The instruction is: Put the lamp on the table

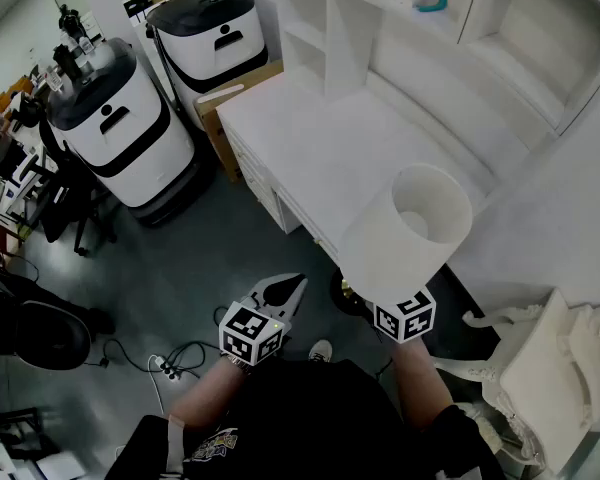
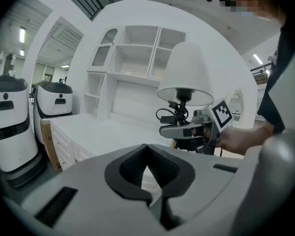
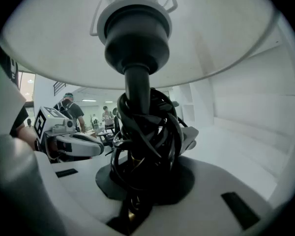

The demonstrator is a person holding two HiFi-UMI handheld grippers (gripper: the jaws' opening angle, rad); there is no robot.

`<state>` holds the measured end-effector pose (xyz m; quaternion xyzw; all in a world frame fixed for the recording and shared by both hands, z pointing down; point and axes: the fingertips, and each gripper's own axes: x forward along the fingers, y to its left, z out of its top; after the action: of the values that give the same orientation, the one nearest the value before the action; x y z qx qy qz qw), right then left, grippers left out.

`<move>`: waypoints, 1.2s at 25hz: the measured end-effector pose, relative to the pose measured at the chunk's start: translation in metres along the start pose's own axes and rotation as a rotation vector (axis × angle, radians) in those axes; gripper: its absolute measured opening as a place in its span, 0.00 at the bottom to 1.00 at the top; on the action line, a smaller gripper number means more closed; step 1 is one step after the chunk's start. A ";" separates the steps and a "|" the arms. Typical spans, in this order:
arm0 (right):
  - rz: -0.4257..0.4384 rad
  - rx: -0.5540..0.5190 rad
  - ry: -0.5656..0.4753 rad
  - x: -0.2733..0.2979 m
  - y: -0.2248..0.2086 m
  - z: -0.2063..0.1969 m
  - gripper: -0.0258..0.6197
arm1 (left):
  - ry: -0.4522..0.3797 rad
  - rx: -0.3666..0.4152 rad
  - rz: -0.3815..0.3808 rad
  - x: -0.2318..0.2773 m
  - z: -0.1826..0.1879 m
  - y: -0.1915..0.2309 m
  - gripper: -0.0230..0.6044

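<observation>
Clamping the cord-wrapped stem of the lamp, the right gripper holds it upright in the air, just off the front edge of the table. The left gripper hangs to its left, jaws pressed together, empty.

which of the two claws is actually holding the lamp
The right claw: it is closed on the black stem of the lamp, below the white shade, where the cord is wound. The left claw is shut with nothing in it.
</observation>
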<state>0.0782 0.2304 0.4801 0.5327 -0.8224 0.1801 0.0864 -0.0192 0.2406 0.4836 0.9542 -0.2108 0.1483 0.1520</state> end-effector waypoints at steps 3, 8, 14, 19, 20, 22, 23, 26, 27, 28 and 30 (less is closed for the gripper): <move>-0.003 0.002 -0.003 0.002 -0.001 0.000 0.16 | -0.001 0.002 -0.001 0.002 0.000 0.002 0.05; -0.008 0.010 -0.013 0.003 0.000 0.000 0.16 | -0.003 0.001 -0.002 0.000 0.000 0.004 0.05; -0.001 0.029 -0.038 0.007 0.000 0.006 0.16 | -0.003 0.004 0.009 -0.004 0.001 0.010 0.05; -0.005 0.014 -0.028 0.013 0.001 0.009 0.16 | -0.004 0.002 0.020 -0.009 0.002 0.016 0.05; -0.006 0.013 -0.027 0.014 0.001 0.009 0.16 | -0.004 0.001 0.022 -0.009 0.002 0.018 0.05; -0.006 0.013 -0.025 0.016 0.000 0.009 0.15 | -0.004 0.001 0.026 -0.010 0.002 0.020 0.05; -0.007 0.014 -0.023 0.017 0.000 0.009 0.15 | -0.004 0.001 0.027 -0.011 0.002 0.022 0.05; -0.009 0.018 -0.019 0.022 0.001 0.009 0.15 | -0.002 -0.002 0.028 -0.014 0.002 0.027 0.05; -0.010 0.020 -0.018 0.023 0.001 0.009 0.15 | -0.002 -0.003 0.028 -0.014 0.002 0.029 0.05; -0.010 0.021 -0.018 0.025 0.001 0.009 0.15 | -0.001 -0.005 0.029 -0.015 0.002 0.031 0.05; -0.012 0.024 -0.019 0.028 0.002 0.009 0.15 | 0.002 -0.009 0.028 -0.016 0.001 0.035 0.05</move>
<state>0.0651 0.2039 0.4802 0.5404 -0.8177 0.1845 0.0733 -0.0486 0.2153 0.4851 0.9503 -0.2249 0.1505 0.1543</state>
